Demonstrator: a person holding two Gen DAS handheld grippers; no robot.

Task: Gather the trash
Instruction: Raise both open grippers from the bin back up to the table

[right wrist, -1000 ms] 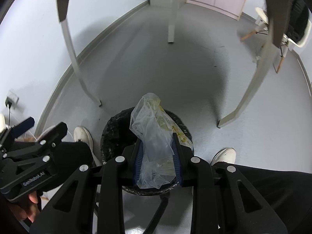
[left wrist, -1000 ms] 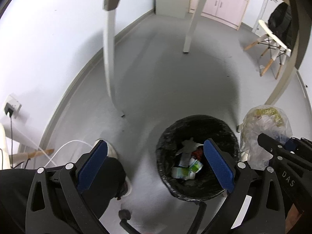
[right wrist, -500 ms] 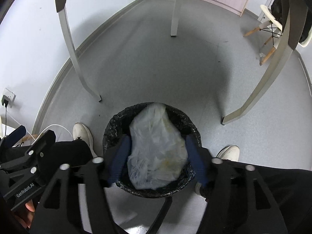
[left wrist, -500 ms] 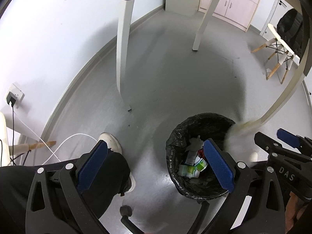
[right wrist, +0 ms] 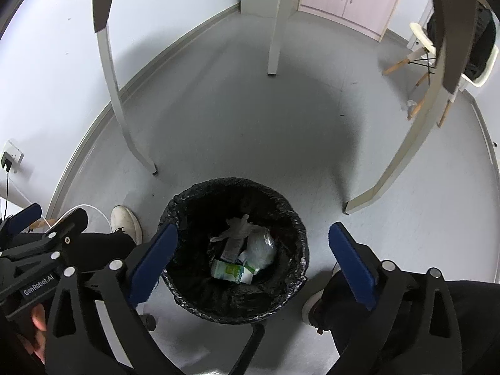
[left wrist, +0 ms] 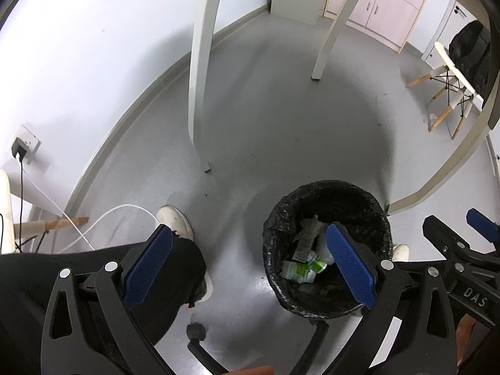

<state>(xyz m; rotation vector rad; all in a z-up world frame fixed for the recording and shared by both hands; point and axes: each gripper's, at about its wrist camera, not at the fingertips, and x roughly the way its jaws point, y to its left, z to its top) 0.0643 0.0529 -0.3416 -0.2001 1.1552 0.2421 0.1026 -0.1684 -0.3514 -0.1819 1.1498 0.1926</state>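
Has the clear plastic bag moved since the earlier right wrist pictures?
Yes. The clear plastic bag has dropped from the right hand-held gripper, whose jaws have just been opening, into the black-lined bin.

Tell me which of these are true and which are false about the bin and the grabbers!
1. The clear plastic bag lies inside the bin. True.
2. The right tool squeezes the bag. False: it is wide open and holds nothing.
3. The bin has a black liner. True.
4. The left tool holds a carton. False: it is open and empty; the green and white carton lies in the bin.
5. The bin stands on a table. False: it stands on the grey floor.
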